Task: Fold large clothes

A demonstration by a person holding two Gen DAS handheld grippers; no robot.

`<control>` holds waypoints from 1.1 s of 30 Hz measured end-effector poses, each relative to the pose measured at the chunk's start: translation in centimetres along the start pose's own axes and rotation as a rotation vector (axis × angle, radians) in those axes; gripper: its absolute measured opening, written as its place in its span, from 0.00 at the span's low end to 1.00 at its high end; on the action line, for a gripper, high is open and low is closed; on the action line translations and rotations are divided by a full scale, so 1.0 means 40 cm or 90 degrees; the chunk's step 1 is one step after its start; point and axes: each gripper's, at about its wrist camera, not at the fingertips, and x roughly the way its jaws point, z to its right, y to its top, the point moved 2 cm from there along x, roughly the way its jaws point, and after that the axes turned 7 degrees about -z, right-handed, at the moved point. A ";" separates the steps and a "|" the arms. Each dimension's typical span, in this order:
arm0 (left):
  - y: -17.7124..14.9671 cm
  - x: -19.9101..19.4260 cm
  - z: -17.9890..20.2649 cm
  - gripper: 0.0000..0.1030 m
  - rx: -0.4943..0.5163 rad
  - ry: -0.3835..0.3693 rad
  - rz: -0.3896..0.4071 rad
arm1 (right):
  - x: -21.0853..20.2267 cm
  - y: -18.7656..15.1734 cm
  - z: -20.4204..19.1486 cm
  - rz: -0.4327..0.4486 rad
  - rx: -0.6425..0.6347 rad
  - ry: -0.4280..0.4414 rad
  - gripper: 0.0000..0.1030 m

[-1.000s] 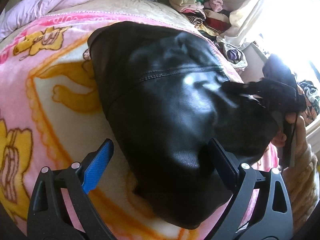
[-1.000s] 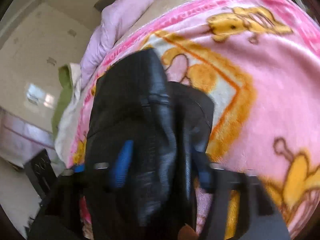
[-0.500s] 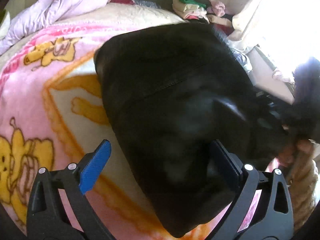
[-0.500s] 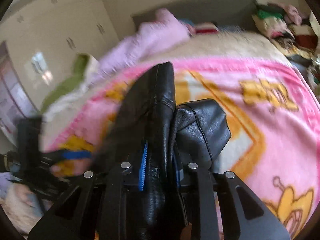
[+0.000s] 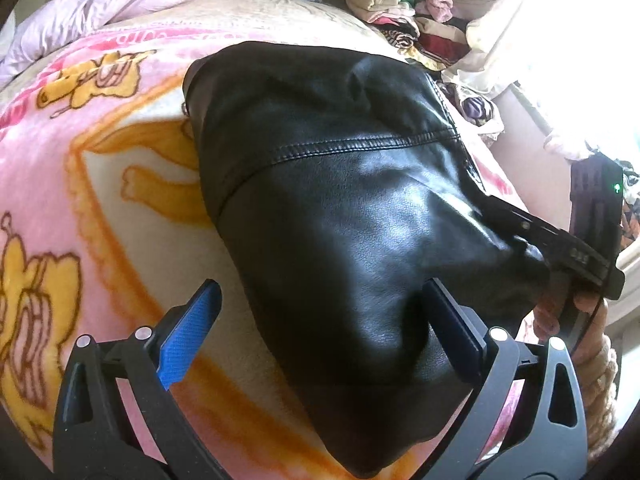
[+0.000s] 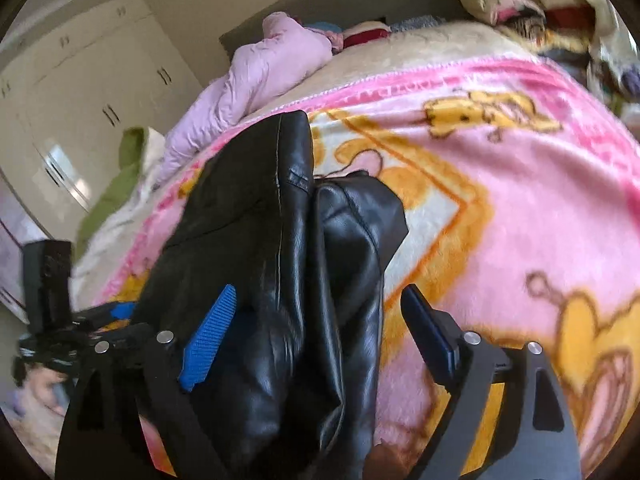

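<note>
At the lower left of the left wrist view, the left gripper [image 5: 320, 312] stands with jaws spread wide and released, its right finger against the black leather jacket [image 5: 360, 208] folded at frame centre on the pink cartoon blanket [image 5: 60, 168]. In the right wrist view, the right gripper [image 6: 316, 320] is opening, the jacket's edge between its jaws but unpressed.
</note>
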 end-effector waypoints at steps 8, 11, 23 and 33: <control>-0.012 -0.011 0.023 0.91 0.009 0.011 0.001 | -0.048 -0.021 -0.026 -0.030 0.021 0.100 0.92; -0.025 -0.003 0.029 0.91 0.005 -0.007 -0.013 | -0.015 -0.031 -0.027 -0.086 0.004 0.067 0.92; -0.044 0.105 -0.015 0.92 -0.099 -0.142 -0.082 | 0.072 -0.087 0.027 -0.143 0.054 0.111 0.64; 0.046 0.088 -0.080 0.91 -0.093 -0.109 -0.089 | 0.081 -0.117 -0.136 -0.066 0.095 0.099 0.56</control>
